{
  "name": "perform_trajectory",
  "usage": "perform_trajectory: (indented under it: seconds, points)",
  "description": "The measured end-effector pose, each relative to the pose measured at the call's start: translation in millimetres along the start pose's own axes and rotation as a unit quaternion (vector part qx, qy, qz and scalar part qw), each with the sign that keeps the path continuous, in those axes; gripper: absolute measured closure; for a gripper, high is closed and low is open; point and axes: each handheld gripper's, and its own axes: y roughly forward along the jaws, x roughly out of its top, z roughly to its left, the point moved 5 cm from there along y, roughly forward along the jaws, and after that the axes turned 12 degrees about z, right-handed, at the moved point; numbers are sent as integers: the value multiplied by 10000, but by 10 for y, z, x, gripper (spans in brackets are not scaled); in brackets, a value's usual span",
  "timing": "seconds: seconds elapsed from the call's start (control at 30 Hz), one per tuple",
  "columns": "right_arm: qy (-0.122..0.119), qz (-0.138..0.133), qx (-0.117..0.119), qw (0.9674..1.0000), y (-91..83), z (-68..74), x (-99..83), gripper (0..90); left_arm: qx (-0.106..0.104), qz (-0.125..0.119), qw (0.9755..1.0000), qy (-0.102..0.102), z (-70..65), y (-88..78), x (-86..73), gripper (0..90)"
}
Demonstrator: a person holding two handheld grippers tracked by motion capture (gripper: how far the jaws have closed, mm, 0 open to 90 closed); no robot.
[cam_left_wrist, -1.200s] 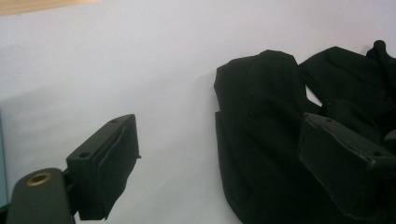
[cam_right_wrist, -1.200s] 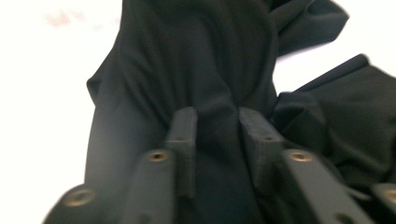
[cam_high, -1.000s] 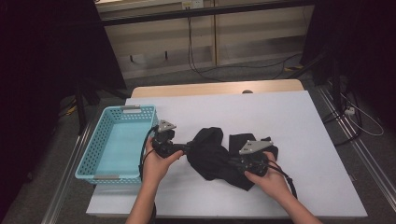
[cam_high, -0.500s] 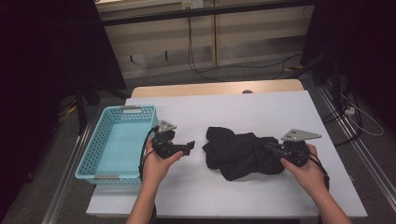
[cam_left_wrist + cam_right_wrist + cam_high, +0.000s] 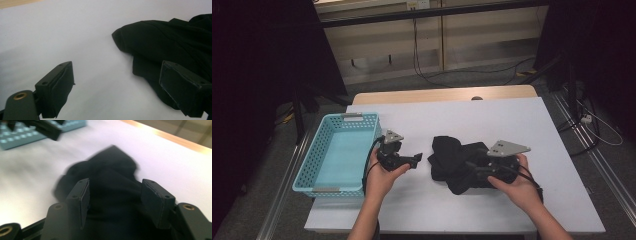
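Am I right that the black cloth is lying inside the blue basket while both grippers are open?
Not quite: the black cloth lies on the white table, to the right of the blue basket, as the high view shows. The rest holds: the left gripper and the right gripper are both open.

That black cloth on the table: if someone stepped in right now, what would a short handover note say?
Left gripper: open, empty, beside the black cloth, not touching it.
Right gripper: jaws have just been opening; open over the cloth, no pinch visible.
Cloth: bunched on the white table, right of the blue basket.
Basket: holds nothing.
Done: cloth gathered into a loose heap.
Left, probably: take hold again, tidy or fold it, perhaps move it to the basket.
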Motion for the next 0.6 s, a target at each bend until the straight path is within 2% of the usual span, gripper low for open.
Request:
perform_trajectory:
  seconds: [0.07,0.1,0.2,0.33,0.4,0.47,0.5,0.57,0.6]
  points:
    - [-189,115,230,9995,91,137,46,469,-54,18,10000,-15,-2,-12,-6,122]
    - [-263,175,356,9989,140,205,63,474,-61,4,10000,-32,-2,-22,-11,122]
    - [-248,240,662,9972,305,364,88,470,-17,4,10000,-40,16,-37,-28,120]
    - [-517,575,564,9954,524,484,37,469,-16,21,10000,-62,32,-35,-60,118]
    - [-556,667,531,9948,585,504,9,483,3,51,10000,-36,44,-29,-76,118]
    - [-610,645,437,9951,616,486,1,592,5,60,10000,-56,43,-17,-85,118]
    - [-668,631,401,9950,621,477,-5,689,9,83,10000,-26,48,-14,-88,117]
    - [-610,635,488,9949,620,475,-10,795,0,96,10000,-28,41,-3,-93,118]
    - [-634,614,427,9952,611,466,-6,854,-3,98,9999,-32,35,0,-93,118]
